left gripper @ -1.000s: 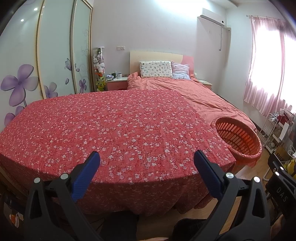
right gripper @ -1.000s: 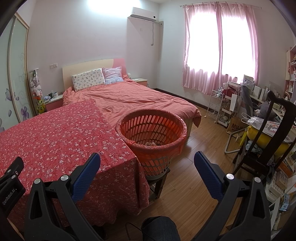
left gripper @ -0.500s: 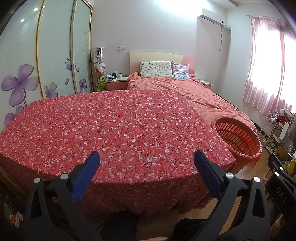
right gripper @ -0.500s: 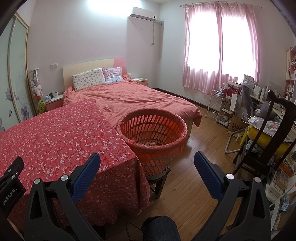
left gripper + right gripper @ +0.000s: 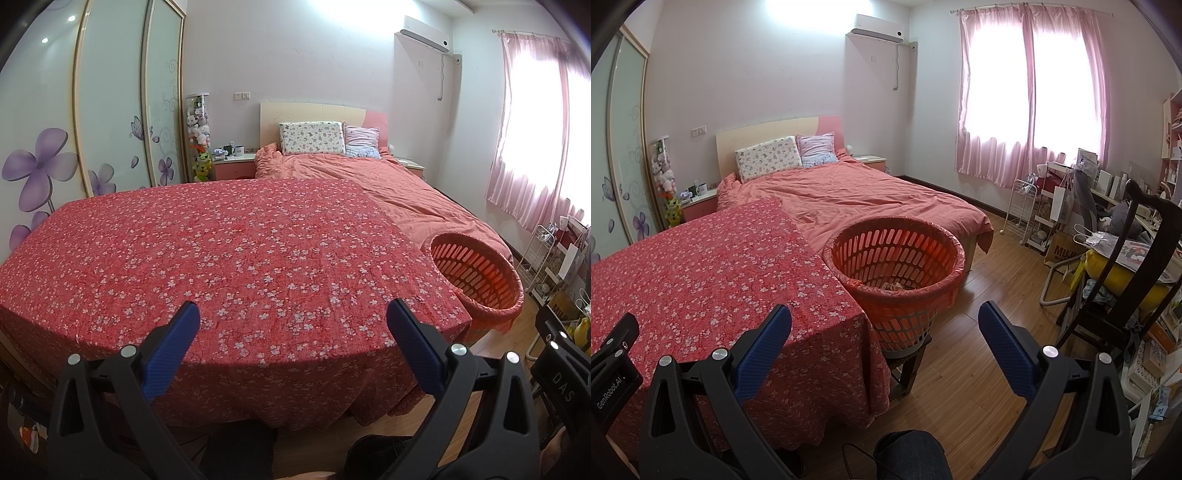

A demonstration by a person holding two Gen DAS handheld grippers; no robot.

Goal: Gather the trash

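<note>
Both hold nothing: left gripper (image 5: 291, 332) and right gripper (image 5: 884, 332), fingers spread wide. Only trash in sight: scraps low inside the orange basket (image 5: 849, 238), beside the flowery red tablecloth (image 5: 221, 258). Probably light and crumply; best pinched by an edge.

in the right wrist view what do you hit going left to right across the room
Floral tablecloth → orange basket → white wire cart → dark wooden chair
</note>
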